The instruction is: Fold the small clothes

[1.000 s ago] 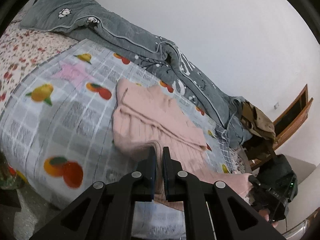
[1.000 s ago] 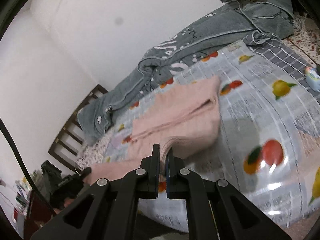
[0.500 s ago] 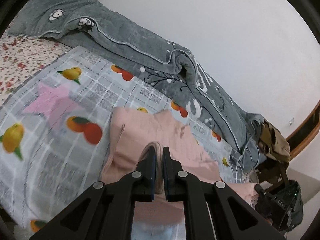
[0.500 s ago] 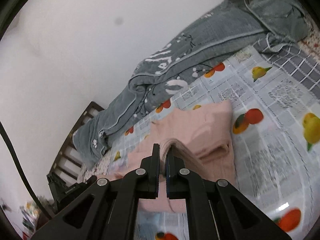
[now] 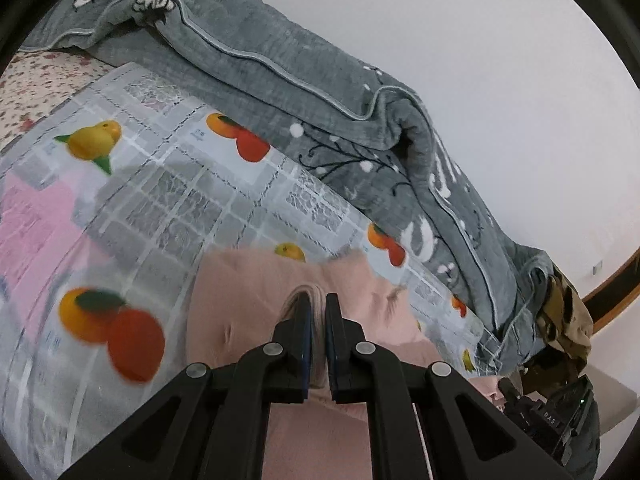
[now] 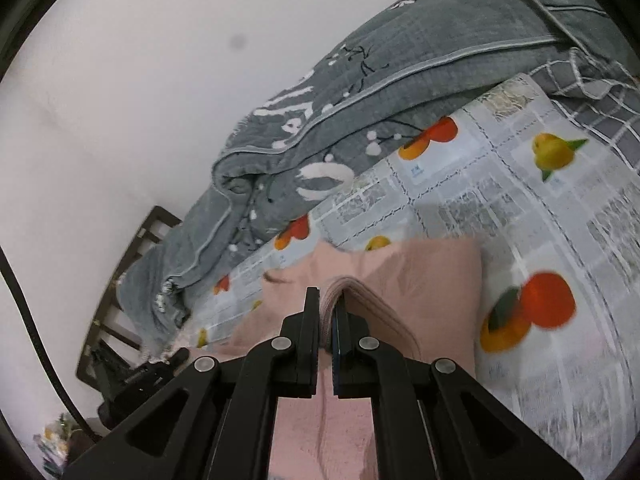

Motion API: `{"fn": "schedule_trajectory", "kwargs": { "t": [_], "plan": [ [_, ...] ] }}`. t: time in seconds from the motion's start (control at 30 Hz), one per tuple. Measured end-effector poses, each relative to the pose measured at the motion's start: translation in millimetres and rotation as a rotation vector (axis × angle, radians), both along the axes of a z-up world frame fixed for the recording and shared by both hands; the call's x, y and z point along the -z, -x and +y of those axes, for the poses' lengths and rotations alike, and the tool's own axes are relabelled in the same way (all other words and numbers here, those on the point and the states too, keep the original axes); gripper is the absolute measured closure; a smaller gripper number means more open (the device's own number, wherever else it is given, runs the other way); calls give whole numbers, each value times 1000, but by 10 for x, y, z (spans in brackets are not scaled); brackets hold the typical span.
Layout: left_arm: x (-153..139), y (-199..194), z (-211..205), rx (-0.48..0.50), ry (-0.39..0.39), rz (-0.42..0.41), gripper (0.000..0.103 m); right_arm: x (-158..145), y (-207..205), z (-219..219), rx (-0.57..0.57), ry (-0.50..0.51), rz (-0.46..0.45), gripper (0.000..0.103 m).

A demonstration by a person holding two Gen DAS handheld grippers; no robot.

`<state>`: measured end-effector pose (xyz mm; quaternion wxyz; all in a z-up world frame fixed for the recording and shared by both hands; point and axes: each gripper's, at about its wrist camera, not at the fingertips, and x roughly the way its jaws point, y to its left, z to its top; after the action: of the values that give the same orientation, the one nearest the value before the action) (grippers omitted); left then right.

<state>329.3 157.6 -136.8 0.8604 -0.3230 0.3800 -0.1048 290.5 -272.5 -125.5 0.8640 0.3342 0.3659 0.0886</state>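
A small pink knitted garment [image 5: 248,304] lies on the fruit-print sheet [image 5: 168,200] of a bed. My left gripper [image 5: 317,312] is shut on a bunched ribbed edge of the garment and holds it over the garment's far part. In the right wrist view the same pink garment [image 6: 432,280] spreads under my right gripper [image 6: 328,304], which is shut on another fold of its ribbed edge. Both held edges hang a little above the cloth below. The near part of the garment is hidden behind the gripper bodies.
A grey quilt [image 5: 320,92] is heaped along the white wall behind the garment. A dark wooden bed frame [image 6: 132,256] shows at the left of the right wrist view. Brown clothes [image 5: 568,320] sit on a chair at the right. The other gripper [image 5: 548,416] shows low right.
Both grippers have carried the held pink edges forward over the garment toward the quilt. The bed's near edge has left view and the far part of the sheet looks closer.
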Motion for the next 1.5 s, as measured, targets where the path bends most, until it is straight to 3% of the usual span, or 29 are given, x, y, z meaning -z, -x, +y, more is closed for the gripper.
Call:
{"fn": "schedule_trajectory", "kwargs": {
  "t": [0.07, 0.1, 0.13, 0.23, 0.37, 0.57, 0.67, 0.77, 0.83, 0.87, 0.9, 0.93, 1.07, 1.13, 1.23, 1.37, 1.5],
  "plan": [
    [21, -123, 14, 49, 39, -61, 82, 61, -154, 33, -2, 37, 11, 92],
    [16, -165, 5, 49, 0, -69, 64, 81, -231, 67, 3, 83, 17, 86],
    [14, -198, 0, 26, -52, -61, 55, 93, -266, 90, 3, 114, 19, 78],
    [102, -234, 62, 35, -31, -52, 51, 122, -297, 181, -31, 233, 9, 72],
    [199, -302, 41, 53, -94, 3, 51, 220, -265, 209, -45, 376, 32, 70],
    [233, -362, -319, 151, -291, 3, 53, 525, -387, 246, -67, 537, 150, 70],
    [332, -386, -459, 153, -385, 3, 55, 653, -459, 287, -75, 578, 188, 70],
    [462, -456, -541, 147, -480, 47, 75, 690, -501, 344, -89, 616, 189, 70],
    [518, -494, -507, 140, -461, 63, 95, 715, -539, 371, -98, 629, 194, 70],
    [531, -501, -478, 134, -447, 65, 96, 733, -560, 384, -105, 638, 193, 72],
    [523, -492, -439, 124, -428, 52, 96, 733, -565, 395, -111, 648, 182, 81],
    [485, -468, -383, 104, -409, 26, 96, 722, -564, 412, -123, 643, 159, 98],
    [361, -419, -232, 57, -375, -34, 96, 520, -438, 384, -88, 598, 4, 98],
    [450, -479, -238, 51, -396, 1, 96, 555, -482, 337, -60, 592, 29, 99],
    [566, -542, -309, 59, -429, 43, 95, 791, -621, 271, -58, 569, 143, 99],
    [532, -522, -344, 87, -439, 34, 89, 752, -572, 340, -46, 627, 125, 96],
    [473, -492, -332, 106, -430, 45, 87, 636, -491, 371, -54, 642, 124, 81]
  ]
}}
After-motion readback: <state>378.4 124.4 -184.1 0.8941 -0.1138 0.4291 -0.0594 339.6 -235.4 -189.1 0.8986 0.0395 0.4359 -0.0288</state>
